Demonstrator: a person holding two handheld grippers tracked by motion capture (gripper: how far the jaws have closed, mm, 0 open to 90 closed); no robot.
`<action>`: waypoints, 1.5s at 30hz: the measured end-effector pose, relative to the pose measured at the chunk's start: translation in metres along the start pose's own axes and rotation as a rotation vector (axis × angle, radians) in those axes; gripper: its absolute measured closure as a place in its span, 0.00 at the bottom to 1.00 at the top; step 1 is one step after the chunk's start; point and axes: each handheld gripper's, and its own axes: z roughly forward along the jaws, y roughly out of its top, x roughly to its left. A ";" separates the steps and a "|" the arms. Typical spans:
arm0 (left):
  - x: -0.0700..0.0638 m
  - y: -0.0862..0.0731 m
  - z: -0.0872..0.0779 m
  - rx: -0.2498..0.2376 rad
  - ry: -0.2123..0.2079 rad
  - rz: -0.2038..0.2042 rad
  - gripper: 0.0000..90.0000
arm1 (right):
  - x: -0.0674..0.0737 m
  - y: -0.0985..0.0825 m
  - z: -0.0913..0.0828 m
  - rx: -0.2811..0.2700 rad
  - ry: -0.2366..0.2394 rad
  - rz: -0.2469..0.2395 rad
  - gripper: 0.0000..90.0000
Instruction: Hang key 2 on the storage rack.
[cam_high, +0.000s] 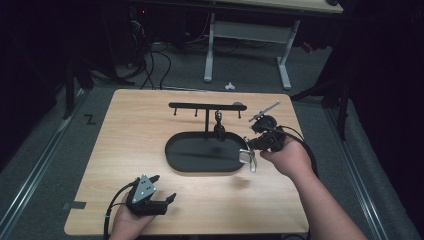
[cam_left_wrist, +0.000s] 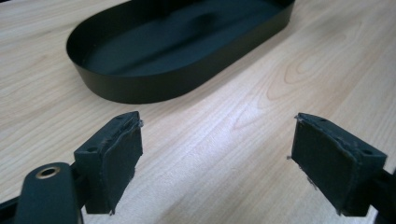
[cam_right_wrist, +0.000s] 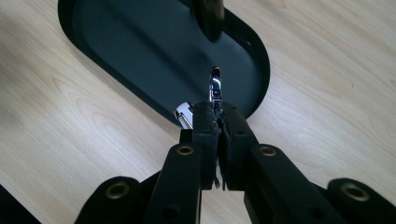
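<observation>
On pale wooden table (cam_high: 125, 150), dark room.

Wooden table (cam_high: 125, 150): light grain top, rounded corners, standing on grey floor (cam_high: 50, 150).
Second table (cam_high: 280, 55): white-legged frame, far side, beyond the wooden one.
Cables (cam_high: 150, 65): dark tangle on the floor, far left.
Tape marks: one black Z-shaped piece (cam_high: 90, 119) left of the wooden table; one grey strip (cam_high: 74, 205) at near left.

L hand-held gripper (cam_high: 159, 189) low, jaws wide — R hand-held gripper (cam_high: 248, 156) raised, clamped.
</observation>
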 end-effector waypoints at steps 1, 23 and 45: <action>-0.001 0.000 0.000 0.002 -0.002 0.003 0.18 | 0.001 0.002 0.000 -0.004 0.000 0.002 0.96; 0.003 0.000 -0.002 -0.003 -0.003 -0.007 0.19 | -0.010 0.046 0.000 -0.041 -0.012 0.026 0.96; 0.003 -0.001 0.000 0.000 -0.007 -0.009 0.19 | -0.030 0.056 0.016 -0.083 -0.011 0.083 0.94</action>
